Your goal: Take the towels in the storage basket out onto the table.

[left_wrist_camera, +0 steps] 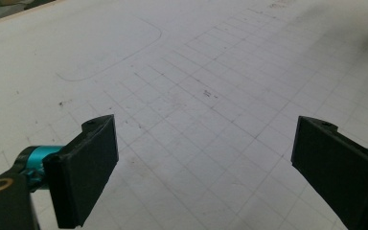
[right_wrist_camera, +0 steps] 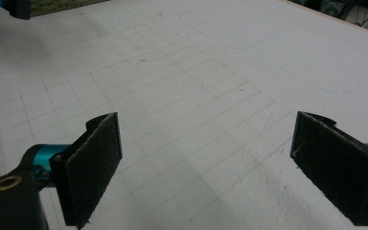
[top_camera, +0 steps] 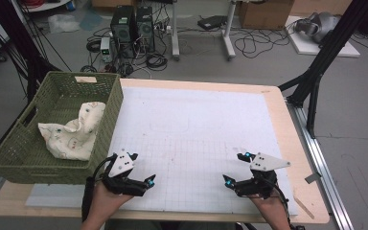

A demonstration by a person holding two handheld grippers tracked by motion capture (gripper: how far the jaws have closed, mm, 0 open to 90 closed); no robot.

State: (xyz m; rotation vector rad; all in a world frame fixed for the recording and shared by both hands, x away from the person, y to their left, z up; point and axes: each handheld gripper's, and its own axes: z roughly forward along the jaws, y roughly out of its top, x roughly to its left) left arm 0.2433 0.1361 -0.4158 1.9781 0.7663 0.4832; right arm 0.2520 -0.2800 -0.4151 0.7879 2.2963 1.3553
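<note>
A green woven basket [top_camera: 57, 127] stands on the table's left side and holds a crumpled cream cloth [top_camera: 74, 132] with small prints. My left gripper [top_camera: 143, 168] rests low over the white gridded mat [top_camera: 196, 129] near the front edge, just right of the basket's front corner. It is open, and its jaws stand wide apart with bare mat between them in the left gripper view [left_wrist_camera: 211, 163]. My right gripper [top_camera: 234, 167] sits at the front right of the mat, open as well, with nothing between its pads [right_wrist_camera: 91, 167].
The mat covers most of the wooden table [top_camera: 287, 139]. A strip of the basket [right_wrist_camera: 62, 5] and part of the other gripper [right_wrist_camera: 5, 7] show at the top left of the right gripper view. Cables, computer cases and boxes lie on the floor behind the table.
</note>
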